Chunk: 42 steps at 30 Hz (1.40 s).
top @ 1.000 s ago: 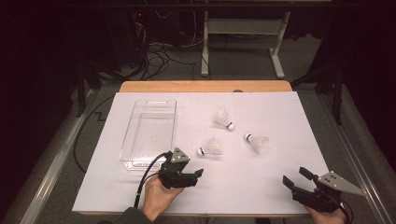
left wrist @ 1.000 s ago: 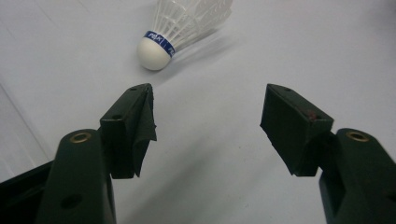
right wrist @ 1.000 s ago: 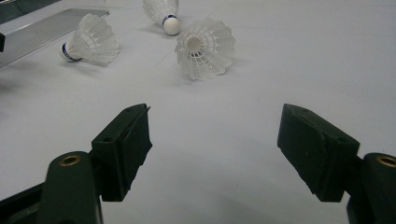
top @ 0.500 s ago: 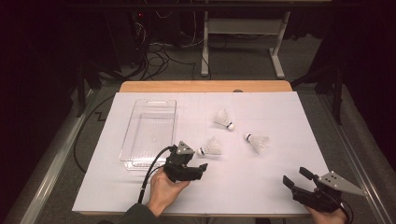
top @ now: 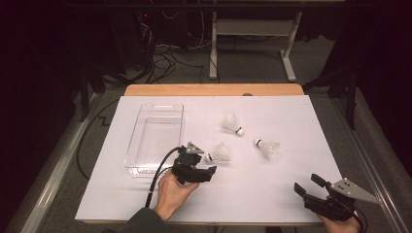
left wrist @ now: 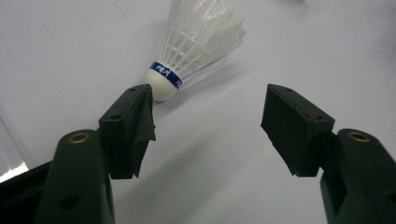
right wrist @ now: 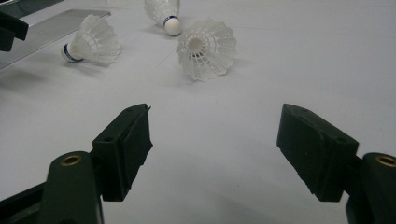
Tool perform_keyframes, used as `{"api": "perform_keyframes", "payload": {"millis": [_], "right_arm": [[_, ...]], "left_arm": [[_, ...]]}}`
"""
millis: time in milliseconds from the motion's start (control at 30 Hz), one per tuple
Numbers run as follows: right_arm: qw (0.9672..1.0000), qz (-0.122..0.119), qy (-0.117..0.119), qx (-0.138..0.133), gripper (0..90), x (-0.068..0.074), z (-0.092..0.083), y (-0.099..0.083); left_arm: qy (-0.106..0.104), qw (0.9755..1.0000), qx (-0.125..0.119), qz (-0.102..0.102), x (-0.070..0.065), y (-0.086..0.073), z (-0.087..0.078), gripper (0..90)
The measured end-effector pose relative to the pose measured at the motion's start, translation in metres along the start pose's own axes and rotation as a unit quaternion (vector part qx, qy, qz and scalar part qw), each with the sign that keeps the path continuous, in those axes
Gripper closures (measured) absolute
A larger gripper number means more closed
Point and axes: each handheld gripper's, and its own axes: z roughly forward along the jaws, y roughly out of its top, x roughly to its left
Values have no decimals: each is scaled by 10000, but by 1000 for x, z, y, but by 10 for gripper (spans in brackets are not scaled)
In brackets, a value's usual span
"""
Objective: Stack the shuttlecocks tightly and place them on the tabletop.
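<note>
Shuttlecock [top: 221, 152] nearest the left gripper [top: 206, 169] lies on its side on the white table cover [top: 272, 199], cork end toward that gripper and feather skirt pointing away. We judge the work in hand to be collecting shuttlecocks into the clear plastic bin [top: 145, 162] at the left of the table, and we place it at the very start: the bin appears to hold nothing, though its transparent walls make this hard to confirm from the high view.

In the left gripper view, the jaws of the left gripper [left wrist: 208, 116] stand spread apart with nothing between them. The cork of the shuttlecock [left wrist: 196, 44] sits just at the tip of one jaw, apparently touching it or nearly so, and off the centre line of the gap. We consider the grasp not yet made; the gripper needs to be centred on the cork or the skirt base before closing.

The right gripper [top: 307, 185] rests near the front right corner of the table, well apart from all three shuttlecocks. Its jaws stand wide apart on bare table surface in the right gripper view.

Two further items remain loose: the rear shuttlecock [top: 232, 124] and the right shuttlecock [top: 267, 148]. We count none placed and three left to move.
</note>
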Motion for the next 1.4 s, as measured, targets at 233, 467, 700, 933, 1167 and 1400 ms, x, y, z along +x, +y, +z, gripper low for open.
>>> {"api": "perform_keyframes", "payload": {"millis": [233, 467, 700, 933, 1167, 1400], "right_arm": [[10000, 18, 8, -2, 265, 0, 0, 0], [10000, 24, 14, -5, 265, 0, 0, 0], [10000, 23, 23, -4, 265, 0, 0, 0], [10000, 22, 30, -5, 265, 0, 0, 0], [10000, 4, 42, 7, 265, 0, 0, 0], [10000, 10, 54, 11, 265, 0, 1, 0]], "left_arm": [[-57, 9999, 95, -37, 0, 9, 1, 347], [-58, 9998, 168, -37, -2, 18, 4, 333], [-10, 9997, 258, -53, -1, 24, 7, 320], [-12, 9996, 283, -86, -1, 33, 9, 318], [-37, 9994, 301, -158, 2, 40, 12, 321], [-16, 9991, 362, -210, 3, 47, 16, 316]]}}
